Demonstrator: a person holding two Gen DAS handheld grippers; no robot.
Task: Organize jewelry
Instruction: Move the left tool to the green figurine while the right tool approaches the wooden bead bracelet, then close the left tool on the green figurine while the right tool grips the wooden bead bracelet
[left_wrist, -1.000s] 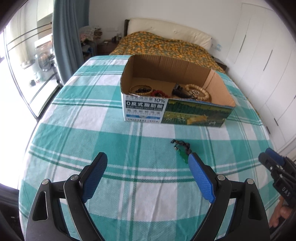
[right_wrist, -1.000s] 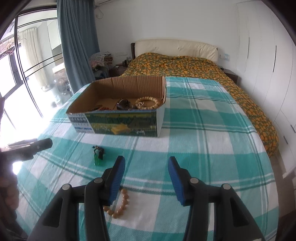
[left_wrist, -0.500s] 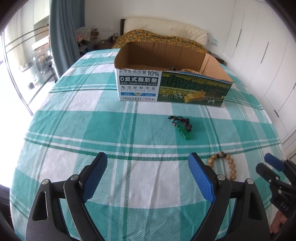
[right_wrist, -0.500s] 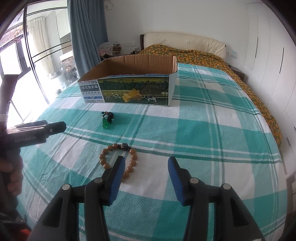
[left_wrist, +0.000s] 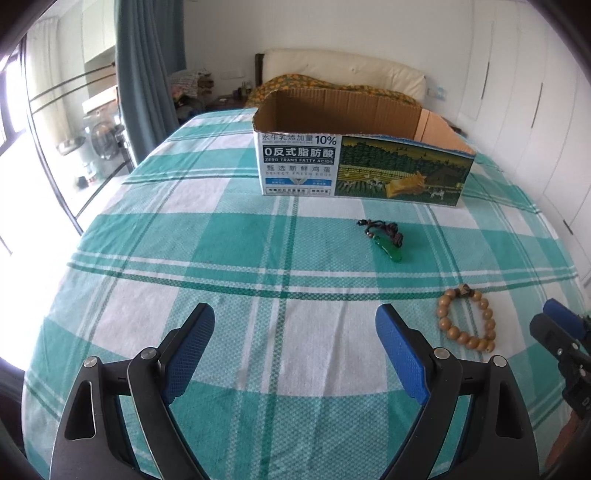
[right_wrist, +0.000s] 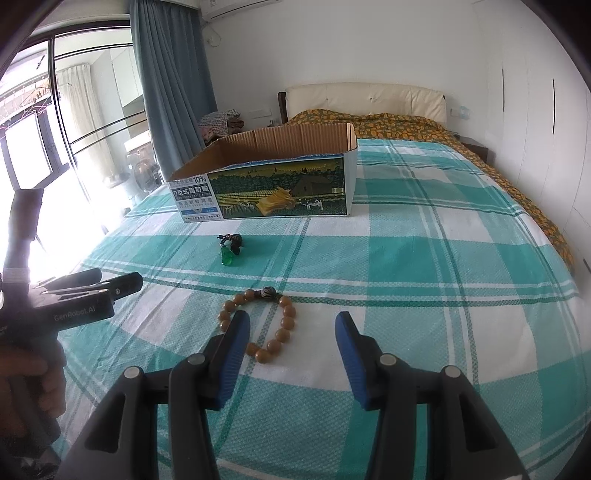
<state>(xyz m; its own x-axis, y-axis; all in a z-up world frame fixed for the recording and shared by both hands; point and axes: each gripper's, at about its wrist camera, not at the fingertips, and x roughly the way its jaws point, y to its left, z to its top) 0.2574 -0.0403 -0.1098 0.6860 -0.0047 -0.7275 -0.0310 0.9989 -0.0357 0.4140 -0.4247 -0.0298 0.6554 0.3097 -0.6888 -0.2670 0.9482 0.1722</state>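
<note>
A brown wooden bead bracelet (right_wrist: 258, 321) (left_wrist: 467, 320) lies flat on the green checked bedspread. My right gripper (right_wrist: 291, 325) hovers open just before it, its left finger (right_wrist: 236, 339) over the bracelet's near edge, nothing between the pads. A green pendant on a dark cord (left_wrist: 386, 242) (right_wrist: 229, 249) lies farther off, in front of the cardboard box (left_wrist: 364, 166) (right_wrist: 273, 184). My left gripper (left_wrist: 295, 332) stands wide open over bare cloth, left of the bracelet. The box's inside is hidden from this low angle.
The bedspread (left_wrist: 221, 258) runs on to a yellow patterned quilt (right_wrist: 406, 125) and headboard at the back. A blue curtain (right_wrist: 173, 74) and glass doors line the left side, white wardrobes (left_wrist: 535, 92) the right. A hand (right_wrist: 26, 373) holds the left gripper.
Both grippers have sunk and drawn back from the box, so its contents have dropped out of sight. The bracelet has come into the left wrist view and lies ahead of the right fingers.
</note>
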